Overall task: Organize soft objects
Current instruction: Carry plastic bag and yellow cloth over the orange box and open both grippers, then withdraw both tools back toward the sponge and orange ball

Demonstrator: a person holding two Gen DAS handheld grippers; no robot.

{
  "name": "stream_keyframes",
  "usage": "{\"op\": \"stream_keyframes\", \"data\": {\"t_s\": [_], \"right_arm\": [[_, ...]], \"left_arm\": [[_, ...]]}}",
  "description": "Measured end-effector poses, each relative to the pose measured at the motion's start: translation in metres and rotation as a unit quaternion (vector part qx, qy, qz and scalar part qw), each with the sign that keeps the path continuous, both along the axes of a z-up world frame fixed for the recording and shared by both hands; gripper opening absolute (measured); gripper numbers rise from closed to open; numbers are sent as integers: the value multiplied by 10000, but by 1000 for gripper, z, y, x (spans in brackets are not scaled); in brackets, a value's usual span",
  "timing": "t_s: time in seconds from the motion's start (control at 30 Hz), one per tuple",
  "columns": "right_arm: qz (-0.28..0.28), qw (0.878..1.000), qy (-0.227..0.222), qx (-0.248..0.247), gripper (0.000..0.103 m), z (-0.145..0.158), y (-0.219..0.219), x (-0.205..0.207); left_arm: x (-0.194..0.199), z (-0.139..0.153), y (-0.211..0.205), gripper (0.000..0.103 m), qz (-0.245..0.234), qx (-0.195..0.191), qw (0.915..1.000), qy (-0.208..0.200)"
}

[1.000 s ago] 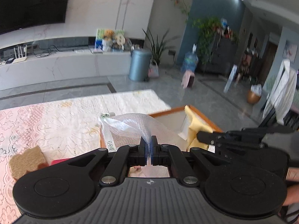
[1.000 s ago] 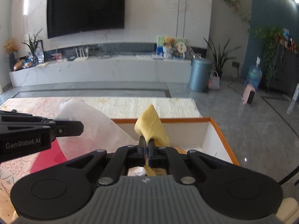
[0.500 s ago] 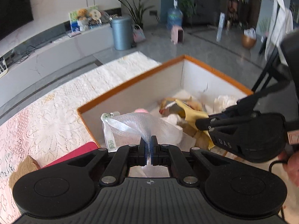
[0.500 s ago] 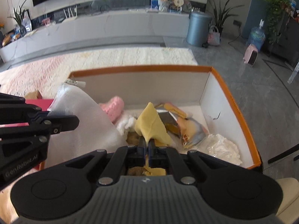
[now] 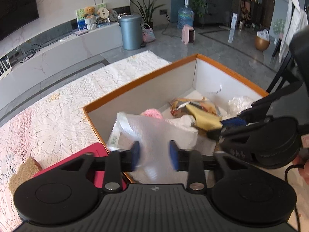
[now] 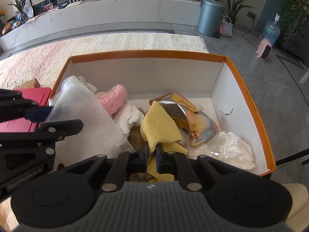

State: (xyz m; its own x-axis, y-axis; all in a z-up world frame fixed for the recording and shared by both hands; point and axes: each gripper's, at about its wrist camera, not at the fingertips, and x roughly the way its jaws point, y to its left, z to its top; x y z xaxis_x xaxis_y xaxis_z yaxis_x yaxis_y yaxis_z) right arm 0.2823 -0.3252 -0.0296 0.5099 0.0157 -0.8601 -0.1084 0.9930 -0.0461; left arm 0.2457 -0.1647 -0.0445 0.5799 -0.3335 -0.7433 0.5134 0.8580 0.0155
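My left gripper [image 5: 153, 155] is opening now; the white mesh bag [image 5: 154, 129] is between its blue pads [image 5: 135, 154] but they do not press it any more, so the bag is released and hangs over the near left corner of the orange-edged box [image 6: 249, 96]. My right gripper [image 6: 152, 157] is also opening, only a little so far, and the yellow cloth [image 6: 160, 125] stands in the narrow gap between its fingers; I judge it is just let go, though it may be touching one pad. The cloth lies in the middle of the box, over a foil snack pouch [image 6: 193, 121] and next to a brown sponge piece [image 6: 138, 137]. Around them I see a pink knitted item [image 6: 115, 98], white crumpled tissue [image 6: 131, 118] and a clear plastic wrap [image 6: 229, 148] on the right side. Outside the box, on the lace tablecloth [image 5: 58, 112], a red flat object [image 5: 90, 158] and another brown sponge [image 5: 23, 172] are waiting. What can go wrong: the mesh is very light and can catch on a pad, so if I lift the hand too early it comes out again. Also the bag leans near the box wall and can slide over the edge onto the red object. The cloth can stick in the same way if the right fingers do not open wider.
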Motion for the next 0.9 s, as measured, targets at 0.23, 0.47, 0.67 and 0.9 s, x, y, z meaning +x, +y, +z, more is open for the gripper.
{"op": "stream_keyframes", "data": {"t_s": [0.23, 0.47, 0.67, 0.9], "right_arm": [[78, 9996, -183, -188, 50, 19, 1, -11], [22, 9992, -355, -206, 72, 36, 3, -29], [-192, 9950, -968, -130, 83, 54, 15, -59], [-386, 9831, -1778, 207, 87, 61, 49, -106]], "left_arm": [[-9, 24, 7, 65, 11, -128, 9991, -404], [-25, 38, 16, 75, -57, -199, 9978, -632], [-44, 46, 39, 76, 178, -598, 9949, -799], [-78, 47, 82, 76, 673, -921, 9858, -1230]]}}
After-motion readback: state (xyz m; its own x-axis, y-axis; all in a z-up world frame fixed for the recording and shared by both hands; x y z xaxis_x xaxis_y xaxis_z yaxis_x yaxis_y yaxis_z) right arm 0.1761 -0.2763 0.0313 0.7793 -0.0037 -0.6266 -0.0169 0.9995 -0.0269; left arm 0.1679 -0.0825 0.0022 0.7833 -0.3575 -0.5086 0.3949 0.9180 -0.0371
